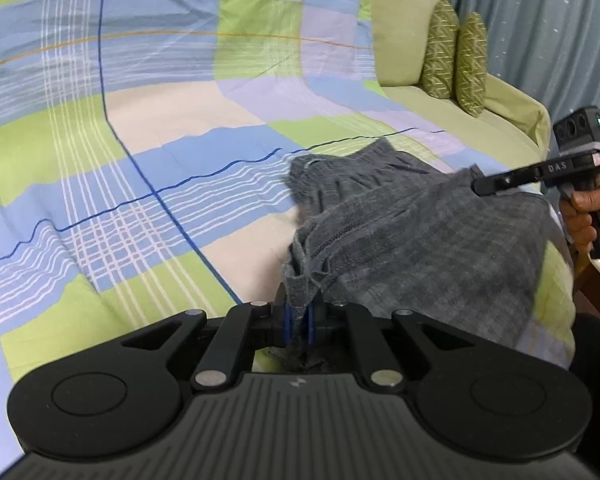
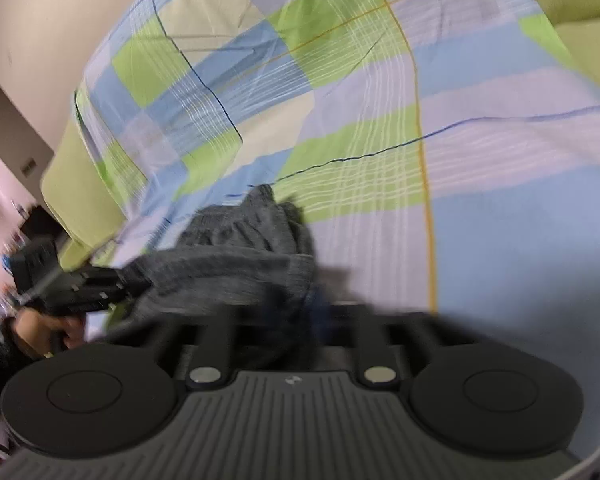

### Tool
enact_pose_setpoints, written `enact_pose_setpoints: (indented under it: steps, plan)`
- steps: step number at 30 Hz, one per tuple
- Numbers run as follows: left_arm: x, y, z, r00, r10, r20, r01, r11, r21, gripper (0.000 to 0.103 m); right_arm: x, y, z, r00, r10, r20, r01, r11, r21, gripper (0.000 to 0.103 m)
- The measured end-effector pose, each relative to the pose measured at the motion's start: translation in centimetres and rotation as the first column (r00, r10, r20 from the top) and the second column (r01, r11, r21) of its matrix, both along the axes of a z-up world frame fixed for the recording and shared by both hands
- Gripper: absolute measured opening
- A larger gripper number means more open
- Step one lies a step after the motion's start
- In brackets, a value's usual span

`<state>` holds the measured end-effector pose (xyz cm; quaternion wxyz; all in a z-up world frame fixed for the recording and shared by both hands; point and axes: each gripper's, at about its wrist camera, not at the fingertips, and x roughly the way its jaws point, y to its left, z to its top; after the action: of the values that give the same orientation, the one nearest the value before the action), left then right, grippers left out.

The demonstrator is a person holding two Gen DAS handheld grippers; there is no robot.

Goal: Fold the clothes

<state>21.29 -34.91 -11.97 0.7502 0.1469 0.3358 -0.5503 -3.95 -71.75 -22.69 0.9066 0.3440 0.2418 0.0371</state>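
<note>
Left gripper (image 1: 299,318) jaws clenched on edge of grey garment (image 1: 420,240); right gripper (image 2: 296,312) blurred, jaws apparently pinching same garment. Garment bunched, lifted over checked bedsheet (image 1: 140,160). No fold visible; most work left.

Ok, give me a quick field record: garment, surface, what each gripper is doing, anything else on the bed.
garment: grey shorts, bunched, zipper showing, partly lifted
surface: plaid bedsheet in green, blue and cream
left gripper: fingers closed on an edge of the grey shorts
right gripper: at the far side of the shorts, fabric around its tip; its own view is blurred, grip unclear
other: two green patterned cushions upright by the headboard end
</note>
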Motion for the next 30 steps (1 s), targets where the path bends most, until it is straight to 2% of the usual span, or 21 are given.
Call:
enact_pose_setpoints:
  steps: [3,6,9,10,12,14,16,18,21,23,25,26,28,30]
  plan:
    - [-0.4,1.2,1.7,1.000,0.010,0.006,-0.010,0.999,-0.052,0.007,-1.1,1.4,2.2,1.000,-0.007,0.019,0.009,0.996,-0.090,0.005]
    - [0.8,1.7,3.2,0.999,0.039,0.006,-0.038,0.994,-0.101,0.007,-1.9,1.9,5.4,0.995,0.002,0.103,0.013,0.989,-0.145,0.005]
    - [3.1,0.5,3.0,0.998,0.060,-0.013,-0.061,0.994,-0.087,0.007,-0.4,0.9,6.8,0.991,0.006,0.131,0.015,0.988,-0.157,0.005]
    - [4.2,-0.2,2.3,0.997,0.066,-0.044,-0.069,0.996,-0.065,0.007,0.6,0.5,6.9,0.992,0.006,0.128,0.014,0.987,-0.161,0.005]
    - [6.3,-1.5,0.6,0.990,0.079,-0.113,-0.082,0.996,-0.018,0.007,3.5,-0.8,5.8,0.997,0.004,0.080,0.008,0.989,-0.150,0.005]
    - [8.0,-2.2,-1.3,0.979,0.093,-0.184,-0.095,0.995,-0.005,0.009,5.5,-1.7,4.0,0.999,-0.006,0.032,0.010,0.993,-0.115,0.005]
    - [9.0,-2.2,-2.2,0.966,0.110,-0.236,-0.119,0.993,-0.024,0.015,7.0,-2.6,1.7,1.000,-0.013,-0.011,0.012,0.997,-0.078,0.005]
    - [9.9,-1.6,-2.8,0.951,0.142,-0.275,-0.164,0.985,-0.059,0.021,7.1,-2.9,0.2,0.999,-0.035,-0.016,0.034,0.997,-0.074,0.010]
    - [10.2,-0.7,-2.3,0.951,0.218,-0.220,-0.239,0.968,-0.072,0.025,6.1,-3.2,-0.2,0.994,-0.107,-0.001,0.106,0.987,-0.124,0.014]
    - [9.4,-0.1,-1.2,0.956,0.257,-0.140,-0.269,0.960,-0.075,0.024,5.0,-3.4,0.5,0.982,-0.188,0.000,0.184,0.962,-0.200,0.015]
    - [8.4,0.6,0.2,0.953,0.298,-0.047,-0.301,0.950,-0.081,0.022,3.6,-3.1,2.1,0.976,-0.215,0.041,0.219,0.946,-0.239,0.015]
    - [7.6,0.6,0.9,0.958,0.287,-0.011,-0.287,0.954,-0.089,0.016,3.1,-2.5,3.0,0.978,-0.198,0.067,0.208,0.943,-0.261,0.015]
    - [5.7,0.2,2.2,0.974,0.223,0.048,-0.217,0.970,-0.105,0.016,2.4,-0.3,4.7,0.985,-0.140,0.104,0.166,0.933,-0.320,0.016]
    - [3.8,-0.9,2.8,0.987,0.142,0.077,-0.134,0.986,-0.098,0.018,2.4,3.5,6.0,0.993,-0.028,0.119,0.074,0.910,-0.409,0.016]
